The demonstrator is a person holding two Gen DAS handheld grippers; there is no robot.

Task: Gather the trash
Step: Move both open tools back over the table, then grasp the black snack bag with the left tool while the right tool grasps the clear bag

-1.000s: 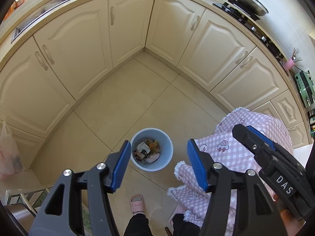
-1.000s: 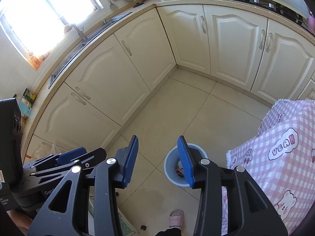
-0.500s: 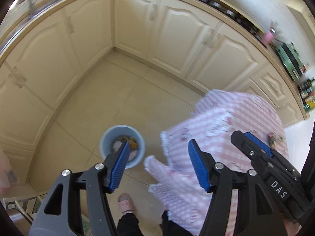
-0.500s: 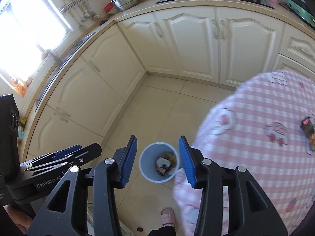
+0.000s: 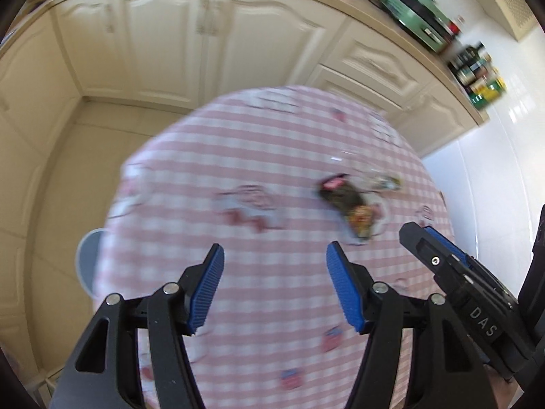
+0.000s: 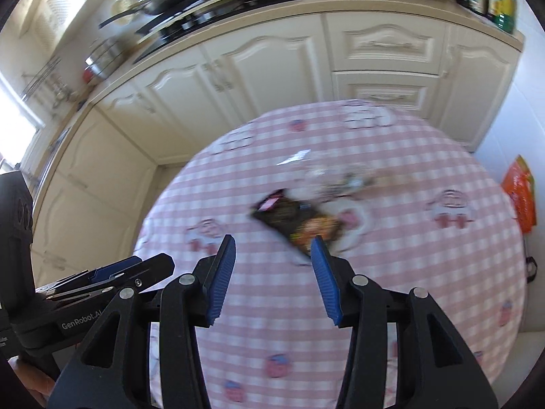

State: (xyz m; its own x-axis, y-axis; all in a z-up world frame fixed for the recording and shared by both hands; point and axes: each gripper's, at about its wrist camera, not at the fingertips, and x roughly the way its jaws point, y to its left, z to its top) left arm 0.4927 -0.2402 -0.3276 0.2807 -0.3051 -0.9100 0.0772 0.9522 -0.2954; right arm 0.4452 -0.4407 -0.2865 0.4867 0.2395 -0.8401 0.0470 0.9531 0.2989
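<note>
Trash wrapper (image 6: 296,220) lies on the table (image 6: 425,272) at twelve o'clock (not picked up); both grippers (image 6: 272,272) (image 5: 274,283) spread, empty.

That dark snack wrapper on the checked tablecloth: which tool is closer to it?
Right. The right tool hangs just short of the dark snack wrapper, one fingertip at its edge. The left tool is farther back, to the wrapper's left.

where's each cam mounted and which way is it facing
Left wrist: on the left gripper, angled down at the pink checked table; the right gripper shows alongside.
Right wrist: on the right gripper, angled down likewise; the left gripper shows.
Shared: table, dark snack wrapper, cream cabinets.
</note>
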